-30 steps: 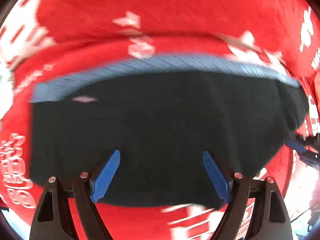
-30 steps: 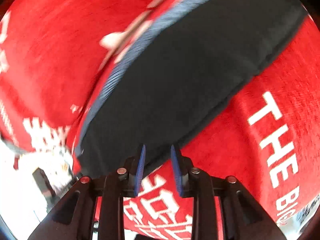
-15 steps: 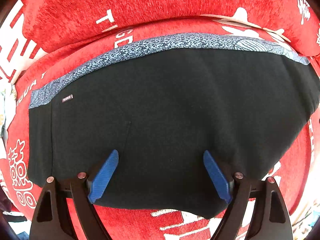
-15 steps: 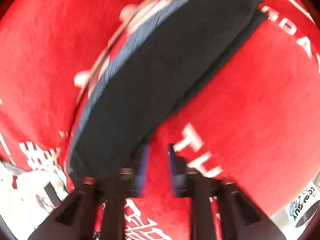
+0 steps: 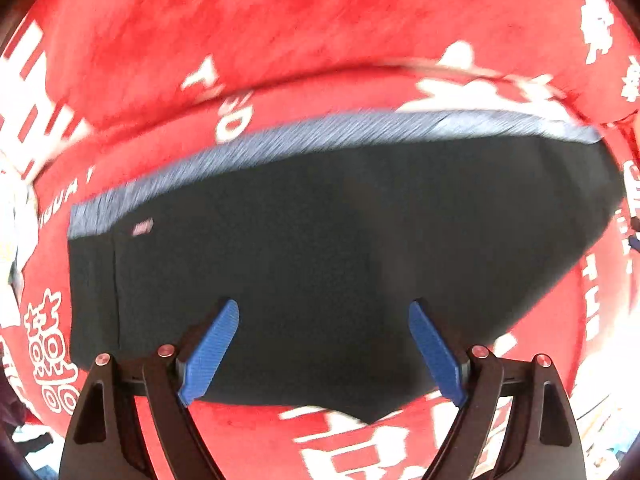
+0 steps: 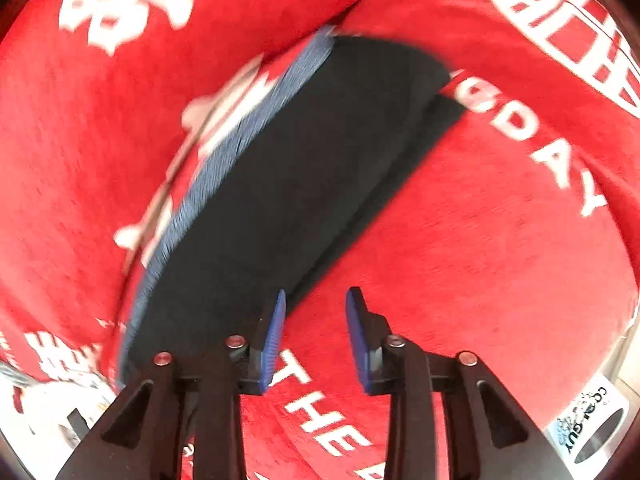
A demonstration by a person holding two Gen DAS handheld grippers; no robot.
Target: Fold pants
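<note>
A plush red cover with white lettering (image 5: 320, 40) carries the folded black pants with a blue-grey waistband (image 5: 320, 240). The left gripper (image 5: 324, 320) hangs wide open above them, nothing pinched. Only the right view shows the layered fold edge; the right gripper (image 6: 316, 300), closing on nothing, sits beside it.

Folded pants (image 5: 340, 240) on blanket (image 5: 280, 40)
</note>
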